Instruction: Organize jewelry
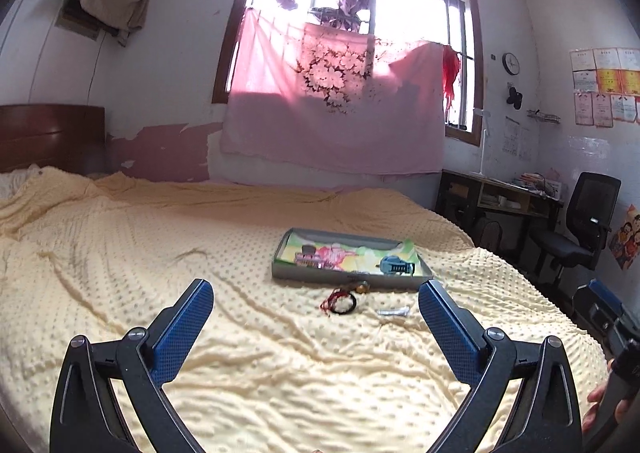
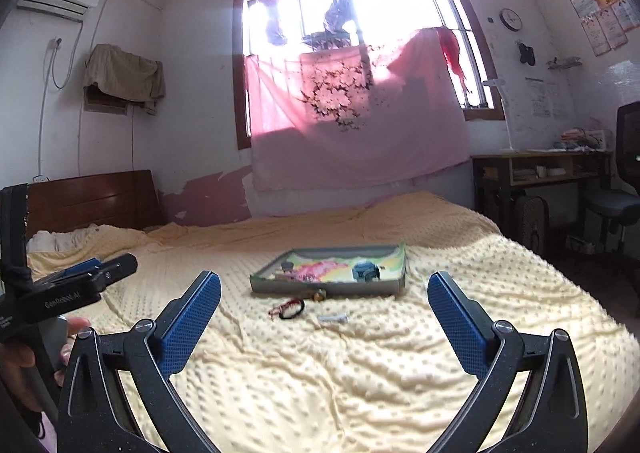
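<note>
A shallow grey box (image 1: pixel 348 277) with a colourful lining lies on the yellow bedspread; it also shows in the right wrist view (image 2: pixel 320 287). A blue-grey item (image 1: pixel 394 265) and a small dark piece (image 1: pixel 308 251) lie inside it. In front of the box lie a black and red bracelet (image 1: pixel 342 301), a small gold piece (image 1: pixel 362 287) and a silver clip (image 1: pixel 394 311). My left gripper (image 1: pixel 316 295) is open and empty, short of them. My right gripper (image 2: pixel 324 289) is open and empty, also short of them.
The yellow dotted bedspread (image 1: pixel 160 253) covers the whole bed. A wooden headboard (image 1: pixel 48 137) stands at the left. A desk (image 1: pixel 500 197) and a black office chair (image 1: pixel 576 229) stand at the right of the bed. The left gripper shows in the right wrist view (image 2: pixel 76 281).
</note>
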`<state>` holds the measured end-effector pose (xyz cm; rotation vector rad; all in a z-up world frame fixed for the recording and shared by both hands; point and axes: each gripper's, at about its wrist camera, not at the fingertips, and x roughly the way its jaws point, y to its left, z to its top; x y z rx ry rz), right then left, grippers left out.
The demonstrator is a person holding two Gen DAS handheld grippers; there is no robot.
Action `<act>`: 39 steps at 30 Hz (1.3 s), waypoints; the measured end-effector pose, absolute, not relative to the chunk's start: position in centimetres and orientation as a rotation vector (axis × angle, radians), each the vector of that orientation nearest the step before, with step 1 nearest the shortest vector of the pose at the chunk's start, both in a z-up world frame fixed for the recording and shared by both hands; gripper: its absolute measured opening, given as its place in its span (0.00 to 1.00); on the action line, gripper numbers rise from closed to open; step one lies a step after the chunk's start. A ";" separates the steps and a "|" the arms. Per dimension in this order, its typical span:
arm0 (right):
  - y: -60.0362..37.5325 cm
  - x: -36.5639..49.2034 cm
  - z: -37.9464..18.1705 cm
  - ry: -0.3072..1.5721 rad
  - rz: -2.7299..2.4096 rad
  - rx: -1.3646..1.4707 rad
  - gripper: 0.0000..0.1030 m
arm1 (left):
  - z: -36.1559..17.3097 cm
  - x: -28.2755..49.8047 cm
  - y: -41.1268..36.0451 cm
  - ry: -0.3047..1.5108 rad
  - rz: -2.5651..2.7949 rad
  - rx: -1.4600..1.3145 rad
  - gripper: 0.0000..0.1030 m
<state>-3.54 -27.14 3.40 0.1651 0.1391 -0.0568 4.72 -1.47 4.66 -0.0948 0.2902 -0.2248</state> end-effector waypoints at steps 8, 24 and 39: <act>-26.9 -3.4 0.6 0.210 -0.067 0.185 0.99 | 1.0 3.5 -1.3 0.346 -0.191 -0.077 1.00; -27.2 2.1 2.0 0.190 -0.046 0.147 0.99 | 3.8 8.3 -2.3 0.284 -0.180 -0.072 1.00; -29.2 12.9 2.6 0.167 -0.067 0.127 0.99 | 3.6 18.5 -3.7 0.298 -0.176 -0.076 1.00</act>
